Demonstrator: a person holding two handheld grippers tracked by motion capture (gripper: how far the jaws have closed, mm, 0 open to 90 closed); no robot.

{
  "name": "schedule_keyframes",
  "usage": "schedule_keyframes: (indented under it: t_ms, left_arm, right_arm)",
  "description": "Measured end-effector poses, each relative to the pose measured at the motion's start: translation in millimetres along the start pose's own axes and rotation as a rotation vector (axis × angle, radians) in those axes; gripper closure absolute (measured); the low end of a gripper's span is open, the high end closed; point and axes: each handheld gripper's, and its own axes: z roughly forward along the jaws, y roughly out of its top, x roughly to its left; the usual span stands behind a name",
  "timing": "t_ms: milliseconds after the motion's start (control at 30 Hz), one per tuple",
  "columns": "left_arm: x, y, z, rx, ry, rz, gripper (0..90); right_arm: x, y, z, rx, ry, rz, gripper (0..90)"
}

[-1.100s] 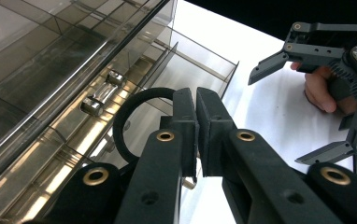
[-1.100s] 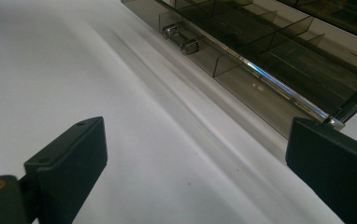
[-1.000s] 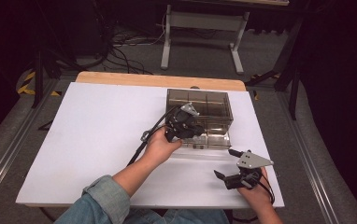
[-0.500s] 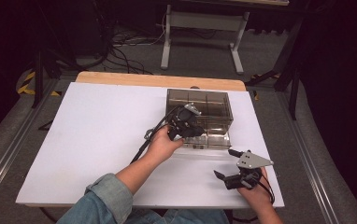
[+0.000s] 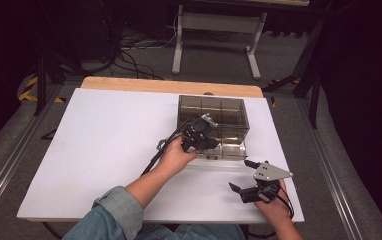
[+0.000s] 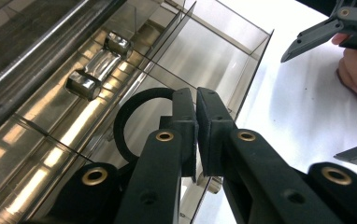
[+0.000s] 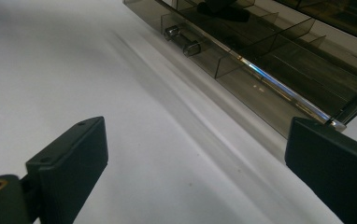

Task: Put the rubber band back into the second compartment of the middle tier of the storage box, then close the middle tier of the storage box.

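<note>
The left gripper (image 5: 205, 142) reaches into the pulled-out drawer (image 6: 223, 51) of the smoky clear organizer box (image 5: 214, 112), its jaws pinched together on a black ring (image 6: 125, 116) lying just under and beside their tips. The right gripper (image 5: 245, 175) rests wide open on the white table (image 5: 99, 145), near the drawer's front.

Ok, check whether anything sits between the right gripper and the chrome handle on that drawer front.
Nothing visible does. In the right gripper view, only bare white table lies between the right gripper's open jaws and the chrome handle. The left gripper hangs over the drawer, beyond the handle, out of that path.
</note>
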Motion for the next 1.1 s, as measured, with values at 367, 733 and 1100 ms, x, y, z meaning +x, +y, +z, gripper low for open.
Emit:
schedule_keyframes:
  t_ms: [367, 733, 1100]
  left_arm:
    - [-0.9, -1.8, -11.0, -0.036, -0.001, -0.037, 60.6]
    - [-12.6, -19.5, -57.6, -0.145, 0.068, -0.011, 34.4]
    - [-17.0, -54.0, -101.6, -0.230, 0.106, -0.003, 23.7]
  right_arm:
    - [0.0, 0.1, -0.6, -0.005, -0.001, 0.005, 6.6]
    - [1.0, 1.0, -3.8, -0.017, -0.009, 0.009, 7.1]
    - [2.5, 1.2, -6.2, -0.014, -0.019, 0.007, 7.1]
